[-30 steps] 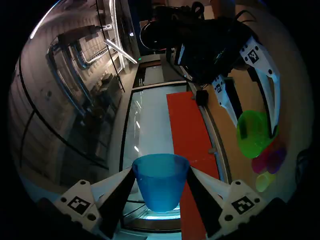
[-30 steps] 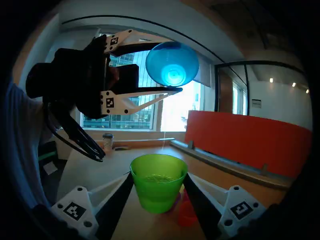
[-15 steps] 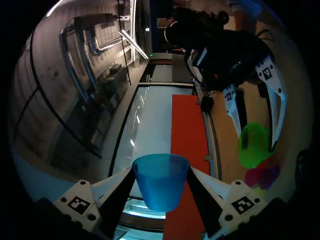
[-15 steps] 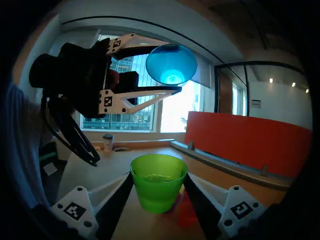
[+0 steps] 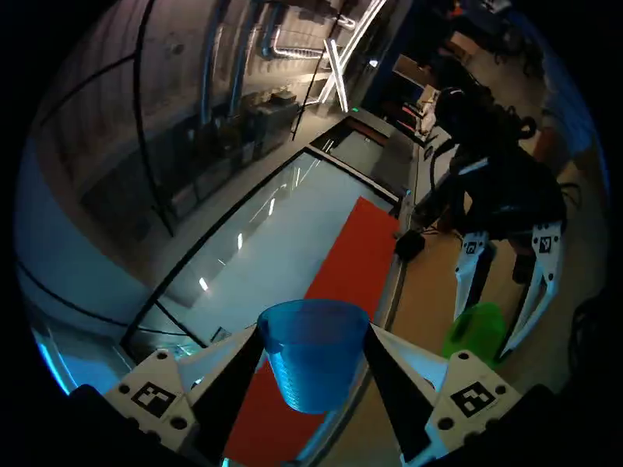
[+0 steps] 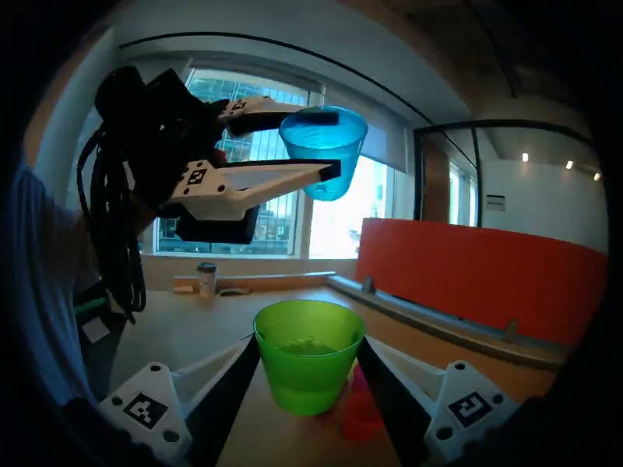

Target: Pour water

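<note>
I see left claw (image 5: pixel 312 346) gripping blue cup (image 5: pixel 314 370) aloft, right claw (image 6: pixel 309 354) gripping green cup (image 6: pixel 308 373) over wooden tabletop (image 6: pixel 187 331); red partition (image 6: pixel 483 272) along its far edge, windows (image 6: pixel 272 226) beyond.

A blue translucent plastic cup (image 5: pixel 313 354) sits between the jaws of the left gripper (image 5: pixel 313 331). Seen from the right gripper (image 6: pixel 308 342), it hangs above and beyond that gripper's jaws. Between those jaws sits a green translucent plastic cup (image 6: pixel 309 354). Just beyond them to the right, small red and pink plastic cups (image 6: pixel 360 405) stand on the wooden surface (image 6: pixel 195 335). An orange-red partition panel (image 6: pixel 483 272) stands farther ahead on the right. A lidded paper cup (image 6: pixel 205 276) stands far ahead on the left.
</note>
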### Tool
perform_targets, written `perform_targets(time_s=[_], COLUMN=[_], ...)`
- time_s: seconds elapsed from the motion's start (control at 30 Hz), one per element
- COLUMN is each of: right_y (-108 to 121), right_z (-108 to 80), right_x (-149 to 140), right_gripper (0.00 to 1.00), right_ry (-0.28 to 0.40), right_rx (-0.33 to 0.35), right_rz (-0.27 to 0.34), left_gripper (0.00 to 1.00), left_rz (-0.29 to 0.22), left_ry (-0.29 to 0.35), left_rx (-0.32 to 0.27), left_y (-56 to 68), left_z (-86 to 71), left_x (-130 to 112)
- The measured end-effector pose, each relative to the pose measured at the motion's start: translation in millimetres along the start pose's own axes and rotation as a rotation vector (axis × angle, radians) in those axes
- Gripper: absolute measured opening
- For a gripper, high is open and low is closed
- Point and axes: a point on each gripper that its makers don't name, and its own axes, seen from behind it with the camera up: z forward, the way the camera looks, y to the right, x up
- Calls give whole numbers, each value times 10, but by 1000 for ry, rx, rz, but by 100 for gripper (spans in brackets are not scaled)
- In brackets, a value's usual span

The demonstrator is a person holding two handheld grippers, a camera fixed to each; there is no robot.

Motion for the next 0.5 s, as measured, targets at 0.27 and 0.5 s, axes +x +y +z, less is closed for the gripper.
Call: perform_targets(time_s=[0.27,0.5], right_y=[11,10], right_z=[-15,-30], right_x=[17,22], right_gripper=[89,89], right_ry=[4,6], right_rx=[-7,-12], right_rz=[-2,1], left_gripper=[86,86], left_rz=[-245,-436], left_ry=[-31,-33], left_rx=[-10,-34], left_y=[-19,2], left_z=[28,3], left_x=[-80,-93])
